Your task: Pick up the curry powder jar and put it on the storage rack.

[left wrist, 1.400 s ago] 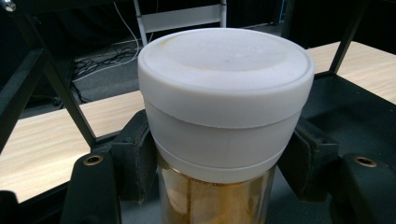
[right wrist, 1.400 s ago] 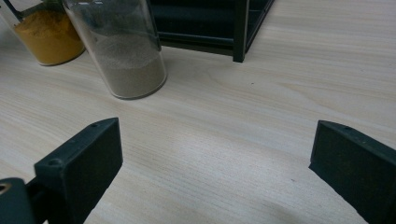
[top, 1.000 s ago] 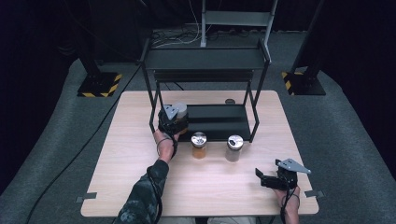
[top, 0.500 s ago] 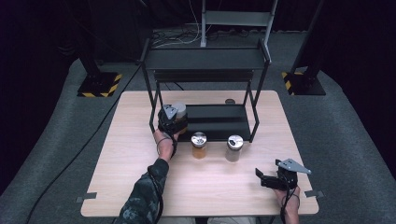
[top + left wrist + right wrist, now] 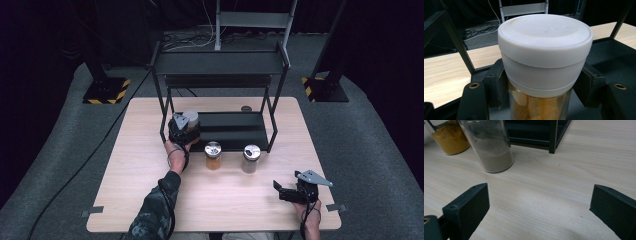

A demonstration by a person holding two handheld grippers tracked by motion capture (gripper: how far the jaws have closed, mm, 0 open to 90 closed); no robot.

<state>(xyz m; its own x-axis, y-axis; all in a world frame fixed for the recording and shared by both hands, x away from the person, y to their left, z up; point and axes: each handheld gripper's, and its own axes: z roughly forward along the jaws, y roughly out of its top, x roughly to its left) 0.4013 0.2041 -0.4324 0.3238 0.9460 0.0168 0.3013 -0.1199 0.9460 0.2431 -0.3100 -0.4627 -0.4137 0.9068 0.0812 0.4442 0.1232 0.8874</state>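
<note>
The left gripper (image 5: 183,131) has its 2 jaws clamped on the white-lidded jar (image 5: 544,62), just under the lid, yellow spice showing through the glass below. The jar stands upright, long axis vertical, lid up, at the left front corner of the black rack (image 5: 220,95), by its lower shelf. The right gripper (image 5: 295,194) rests low at the table's near right corner, jaws spread wide, nothing between them. 2 more jars stand on the wooden table (image 5: 140,170) in front of the rack: the orange spice jar (image 5: 213,155) and the grey spice jar (image 5: 250,158). Grey carpet surrounds the table; the room beyond is dark.
</note>
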